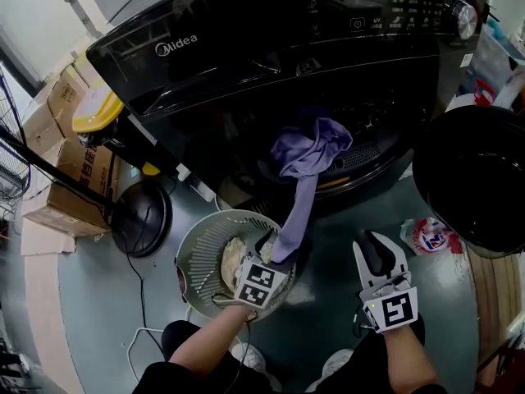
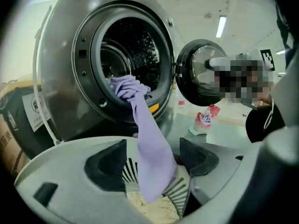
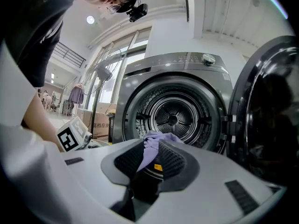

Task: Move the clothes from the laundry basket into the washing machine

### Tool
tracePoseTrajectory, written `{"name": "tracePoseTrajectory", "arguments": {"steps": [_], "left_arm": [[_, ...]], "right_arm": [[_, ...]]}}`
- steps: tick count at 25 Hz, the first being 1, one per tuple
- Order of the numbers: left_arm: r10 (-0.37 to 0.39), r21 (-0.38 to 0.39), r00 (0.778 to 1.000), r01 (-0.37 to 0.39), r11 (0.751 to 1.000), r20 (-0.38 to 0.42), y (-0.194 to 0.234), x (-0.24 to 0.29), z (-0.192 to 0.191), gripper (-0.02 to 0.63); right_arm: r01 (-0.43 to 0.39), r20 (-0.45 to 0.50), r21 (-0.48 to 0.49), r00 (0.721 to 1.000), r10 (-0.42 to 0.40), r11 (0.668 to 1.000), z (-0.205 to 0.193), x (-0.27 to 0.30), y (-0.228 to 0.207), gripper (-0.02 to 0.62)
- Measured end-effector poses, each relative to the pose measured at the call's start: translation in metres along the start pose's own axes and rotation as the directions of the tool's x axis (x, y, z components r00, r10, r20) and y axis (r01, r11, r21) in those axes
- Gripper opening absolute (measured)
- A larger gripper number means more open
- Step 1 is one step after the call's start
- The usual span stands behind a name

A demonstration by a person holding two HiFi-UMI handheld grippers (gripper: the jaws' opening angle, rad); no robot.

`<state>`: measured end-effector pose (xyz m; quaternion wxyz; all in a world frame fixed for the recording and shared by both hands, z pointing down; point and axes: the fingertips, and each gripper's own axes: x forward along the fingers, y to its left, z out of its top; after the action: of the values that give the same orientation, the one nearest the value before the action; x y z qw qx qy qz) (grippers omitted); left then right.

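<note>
A purple garment (image 1: 308,154) hangs out of the black washing machine's (image 1: 246,56) drum opening (image 2: 131,55), and its long end trails down into the round white laundry basket (image 1: 193,253). A cream garment (image 1: 232,257) lies in the basket. My left gripper (image 1: 275,249) is low over the basket, its jaws wide apart. The purple garment's (image 2: 147,139) end hangs between them untouched, with the cream garment (image 2: 149,211) below. My right gripper (image 1: 373,240) is held level to the right and faces the drum (image 3: 175,118). Only a narrow gap separates its jaws, with nothing in it.
The washer door (image 1: 476,179) stands swung open on the right. A detergent pouch (image 1: 426,236) lies on the floor below it. Left of the machine are cardboard boxes (image 1: 70,179), a yellow lid (image 1: 94,109) and a black round stand base (image 1: 141,218). A white cable (image 1: 143,335) runs across the floor.
</note>
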<state>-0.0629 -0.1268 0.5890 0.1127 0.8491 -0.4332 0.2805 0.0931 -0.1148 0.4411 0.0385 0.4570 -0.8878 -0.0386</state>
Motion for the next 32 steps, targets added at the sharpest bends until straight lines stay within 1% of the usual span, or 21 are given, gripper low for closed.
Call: {"name": "tracePoseTrajectory", "arguments": {"steps": [2,3,4,5,7,10,11,14,15,18,21,24,27,30,32], "left_arm": [[-0.028,-0.021,0.999,0.028,0.999,-0.045,-0.003,0.001,-0.02,0.351],[-0.04,-0.036,0.997,0.037,0.999,-0.064,-0.004,0.003,-0.028,0.324],[-0.047,-0.048,0.996,0.043,0.998,-0.08,-0.003,0.005,-0.035,0.272],[-0.051,-0.052,0.994,0.046,0.998,-0.093,-0.003,0.008,-0.041,0.246],[-0.052,-0.042,0.993,0.048,0.998,-0.109,-0.001,0.012,-0.048,0.244],[-0.048,-0.019,0.992,0.046,0.999,-0.113,0.002,0.017,-0.053,0.232],[-0.045,-0.007,0.993,0.045,0.999,-0.11,0.002,0.018,-0.053,0.214],[-0.022,0.043,0.995,0.026,0.999,-0.095,0.0,0.02,-0.05,0.06],[-0.016,0.05,0.995,0.021,0.999,-0.094,-0.001,0.02,-0.049,0.032],[-0.005,0.055,0.997,0.01,0.998,-0.079,-0.001,0.014,-0.04,0.023],[0.034,0.044,0.999,-0.033,0.998,-0.009,0.006,-0.002,-0.011,0.021],[0.074,0.06,0.993,-0.08,0.995,0.091,0.014,-0.01,0.033,0.021],[0.085,0.077,0.985,-0.097,0.992,0.153,0.02,-0.005,0.079,0.021],[0.119,0.065,0.972,-0.135,0.989,0.205,0.028,0.009,0.121,0.021],[0.138,0.052,0.962,-0.154,0.987,0.237,0.033,0.026,0.146,0.021]], "right_arm": [[-0.002,-0.019,0.013,1.0,0.003,1.0,-0.004,0.002,0.001,0.084],[-0.004,-0.023,0.016,1.0,0.004,1.0,-0.004,0.004,0.002,0.085],[-0.005,-0.022,0.016,1.0,0.005,1.0,-0.003,0.006,0.002,0.084],[-0.006,-0.019,0.015,1.0,0.006,1.0,-0.003,0.007,0.003,0.084],[-0.009,-0.015,0.014,1.0,0.009,1.0,-0.002,0.007,0.005,0.084],[-0.012,-0.021,0.013,1.0,0.013,1.0,-0.004,0.008,0.007,0.084],[-0.014,-0.022,0.012,1.0,0.014,1.0,-0.004,0.008,0.007,0.084],[-0.012,-0.018,0.013,1.0,0.012,1.0,-0.003,0.009,0.006,0.084],[-0.011,-0.017,0.014,1.0,0.012,1.0,-0.003,0.009,0.007,0.084],[-0.009,-0.018,0.012,1.0,0.009,1.0,-0.003,0.007,0.006,0.084],[-0.006,-0.017,0.01,1.0,0.006,1.0,-0.003,0.007,0.004,0.084],[-0.002,-0.017,0.009,1.0,0.002,1.0,-0.003,0.008,0.003,0.084],[0.0,-0.01,0.014,1.0,0.0,1.0,-0.004,0.01,0.004,0.084],[-0.007,-0.01,0.018,1.0,0.007,1.0,-0.003,0.011,0.005,0.085],[-0.011,0.006,0.004,1.0,0.011,1.0,0.0,0.01,0.004,0.084]]}}
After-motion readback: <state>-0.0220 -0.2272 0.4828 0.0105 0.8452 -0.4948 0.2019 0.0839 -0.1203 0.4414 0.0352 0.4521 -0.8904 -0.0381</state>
